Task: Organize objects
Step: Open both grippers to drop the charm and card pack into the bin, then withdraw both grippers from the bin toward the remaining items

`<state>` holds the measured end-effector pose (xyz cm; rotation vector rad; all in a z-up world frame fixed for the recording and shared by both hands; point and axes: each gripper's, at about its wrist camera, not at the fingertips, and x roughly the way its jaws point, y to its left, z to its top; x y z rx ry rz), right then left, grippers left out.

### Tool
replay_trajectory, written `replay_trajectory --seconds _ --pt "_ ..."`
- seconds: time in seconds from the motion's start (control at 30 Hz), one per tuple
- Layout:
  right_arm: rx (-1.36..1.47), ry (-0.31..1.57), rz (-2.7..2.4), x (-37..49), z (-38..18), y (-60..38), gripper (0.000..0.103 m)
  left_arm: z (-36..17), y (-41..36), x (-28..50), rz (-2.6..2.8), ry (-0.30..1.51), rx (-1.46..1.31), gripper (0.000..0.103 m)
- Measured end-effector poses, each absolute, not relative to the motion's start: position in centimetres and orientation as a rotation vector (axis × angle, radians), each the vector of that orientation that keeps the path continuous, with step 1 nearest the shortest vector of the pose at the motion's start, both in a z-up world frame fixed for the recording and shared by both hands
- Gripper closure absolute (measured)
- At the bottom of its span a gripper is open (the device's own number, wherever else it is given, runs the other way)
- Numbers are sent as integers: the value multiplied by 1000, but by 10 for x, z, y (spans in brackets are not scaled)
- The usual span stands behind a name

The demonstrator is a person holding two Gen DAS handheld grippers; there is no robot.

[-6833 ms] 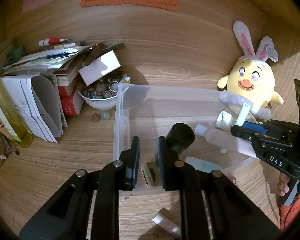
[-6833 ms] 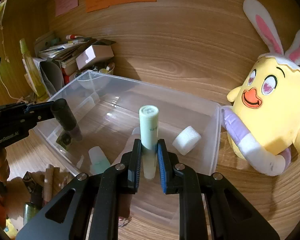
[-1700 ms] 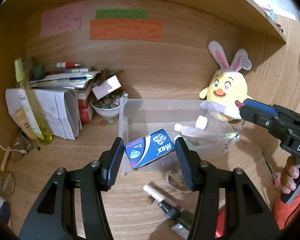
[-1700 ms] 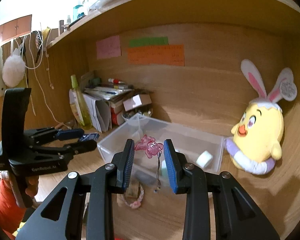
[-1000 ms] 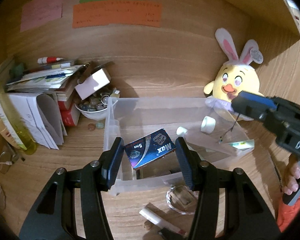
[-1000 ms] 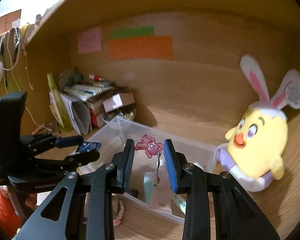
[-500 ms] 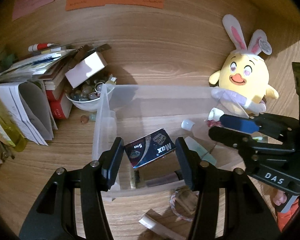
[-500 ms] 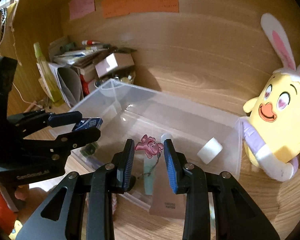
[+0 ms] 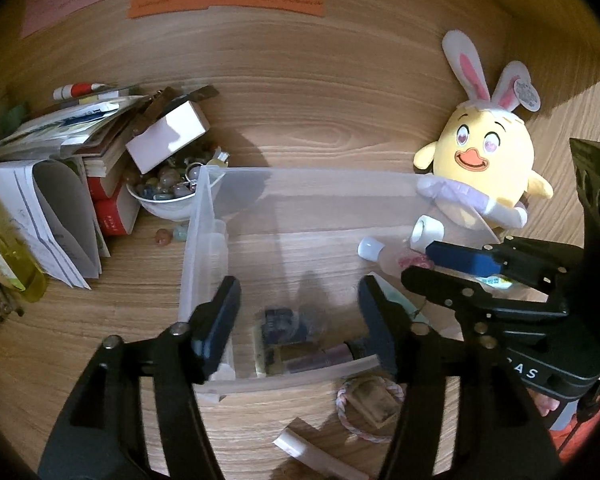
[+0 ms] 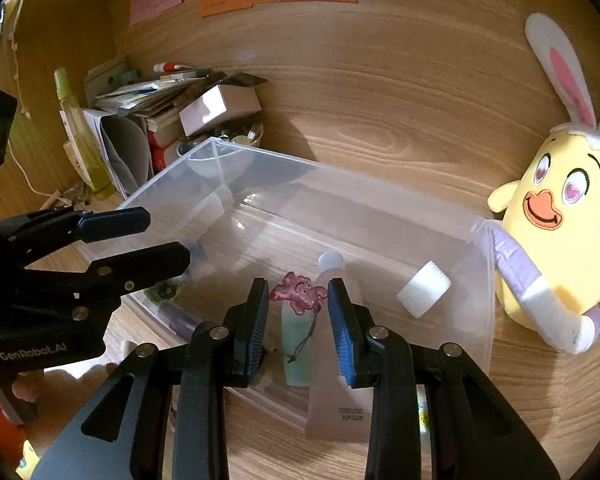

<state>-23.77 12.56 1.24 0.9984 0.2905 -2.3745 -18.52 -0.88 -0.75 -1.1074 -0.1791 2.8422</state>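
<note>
A clear plastic bin (image 9: 204, 240) (image 10: 380, 200) stands on the wooden desk. My left gripper (image 9: 300, 316) is open over its near left corner; it also shows in the right wrist view (image 10: 156, 236). A blue box (image 9: 280, 326) lies blurred inside the bin below it, beside a dark tube (image 9: 320, 358). My right gripper (image 10: 298, 304) hovers over the bin with the jaws apart, and a pink charm (image 10: 298, 294) on a cord sits between them. A white roll (image 10: 424, 288), a pale green tube (image 10: 294, 344) and a clear tube (image 10: 336, 360) lie in the bin.
A yellow bunny-eared plush (image 9: 484, 160) (image 10: 560, 200) leans at the bin's right end. A bowl of beads (image 9: 168, 196), books and papers (image 9: 60, 184) and a yellow bottle (image 10: 80, 132) crowd the left. A bracelet (image 9: 368, 400) and a white stick (image 9: 316, 452) lie in front.
My left gripper has opened and the blue box has dropped into the bin. My right gripper has opened wider around the pink charm and lowered toward the bin.
</note>
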Motion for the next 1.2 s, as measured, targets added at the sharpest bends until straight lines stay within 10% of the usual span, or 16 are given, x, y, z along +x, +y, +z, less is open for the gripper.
replay_trajectory --seconds 0.37,1.2 --pt "961 290 -2413 -230 27 128 42 4 -13 -173 2874 -176 -1042 27" --pt "796 305 -2430 -150 57 145 30 19 -22 -89 2936 -77 -1005 8"
